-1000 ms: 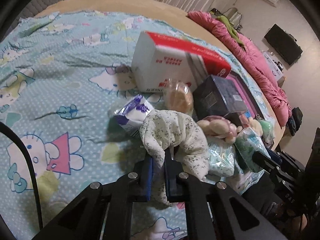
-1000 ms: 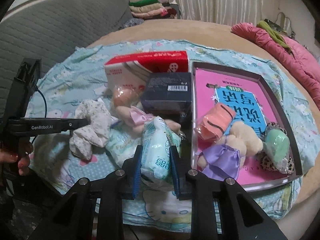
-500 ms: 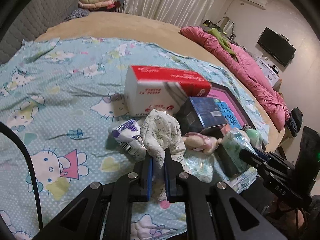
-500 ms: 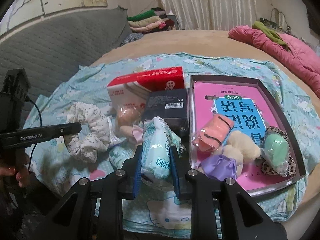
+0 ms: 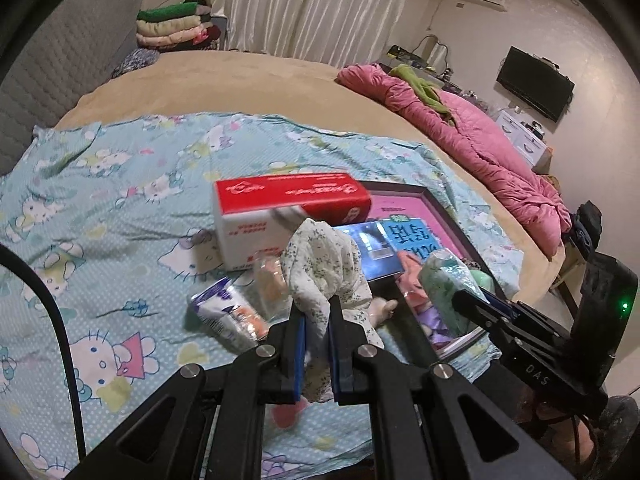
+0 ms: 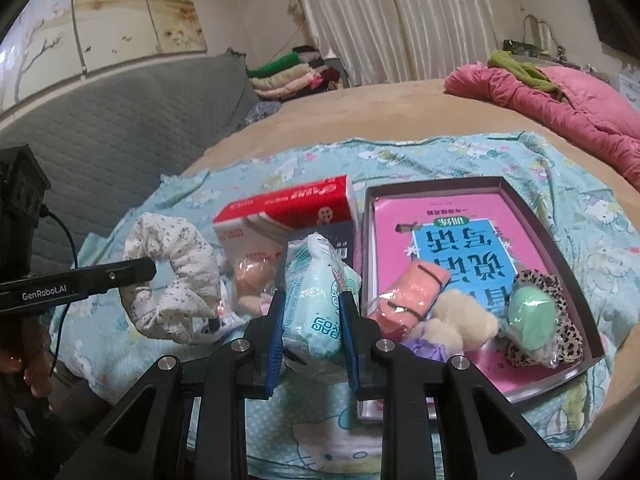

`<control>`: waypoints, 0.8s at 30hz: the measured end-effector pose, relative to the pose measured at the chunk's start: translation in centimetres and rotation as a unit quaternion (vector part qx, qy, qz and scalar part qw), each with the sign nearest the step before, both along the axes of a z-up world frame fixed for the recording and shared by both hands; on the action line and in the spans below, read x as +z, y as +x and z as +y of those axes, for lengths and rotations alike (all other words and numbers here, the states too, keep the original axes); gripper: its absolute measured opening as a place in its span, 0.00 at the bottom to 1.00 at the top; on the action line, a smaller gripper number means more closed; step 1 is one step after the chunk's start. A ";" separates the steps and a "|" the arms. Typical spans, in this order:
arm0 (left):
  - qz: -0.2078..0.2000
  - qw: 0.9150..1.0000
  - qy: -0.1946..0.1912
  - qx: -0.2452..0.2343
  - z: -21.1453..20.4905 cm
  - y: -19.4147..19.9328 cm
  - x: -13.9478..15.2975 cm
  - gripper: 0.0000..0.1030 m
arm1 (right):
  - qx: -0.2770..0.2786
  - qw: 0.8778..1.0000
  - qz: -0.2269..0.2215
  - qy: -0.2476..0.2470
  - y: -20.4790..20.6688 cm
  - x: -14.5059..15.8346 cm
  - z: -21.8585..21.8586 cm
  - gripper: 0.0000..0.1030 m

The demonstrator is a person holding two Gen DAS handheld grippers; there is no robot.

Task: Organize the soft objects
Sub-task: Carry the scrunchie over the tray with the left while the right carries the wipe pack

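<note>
My left gripper (image 5: pixel 317 312) is shut on a white floral scrunchie (image 5: pixel 320 264), which hangs lifted above the bed; the same scrunchie (image 6: pixel 172 280) shows at the left of the right wrist view. My right gripper (image 6: pixel 313 312) is shut on a pale green tissue pack (image 6: pixel 316 292), held above the bedsheet. A dark-rimmed tray (image 6: pixel 560 248) with a pink and blue book in it lies to the right. It holds an orange soft roll (image 6: pixel 412 292), a cream plush (image 6: pixel 460 320) and a green ball on a leopard scrunchie (image 6: pixel 536 316).
A red and white tissue box (image 5: pixel 280 216) and a dark box (image 6: pixel 340 240) stand behind the held items. A purple and white packet (image 5: pixel 224 312) lies on the cartoon-print sheet (image 5: pixel 100 208). A pink quilt (image 5: pixel 480 136) lies at the far right.
Both grippers rose with their loads. The scrunchie came up off the pile and the tissue pack lifted higher, so more of the room behind the bed shows.
</note>
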State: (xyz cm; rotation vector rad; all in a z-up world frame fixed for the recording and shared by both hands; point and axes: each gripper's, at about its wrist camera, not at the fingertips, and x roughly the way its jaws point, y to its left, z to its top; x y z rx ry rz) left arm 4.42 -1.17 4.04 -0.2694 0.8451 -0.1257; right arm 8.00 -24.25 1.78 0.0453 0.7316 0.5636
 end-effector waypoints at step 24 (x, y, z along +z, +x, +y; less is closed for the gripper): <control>-0.021 0.998 0.020 -0.062 -7.7 1.5 4.3 0.09 | -0.047 0.997 -0.050 0.047 -0.4 3.4 -4.3 0.25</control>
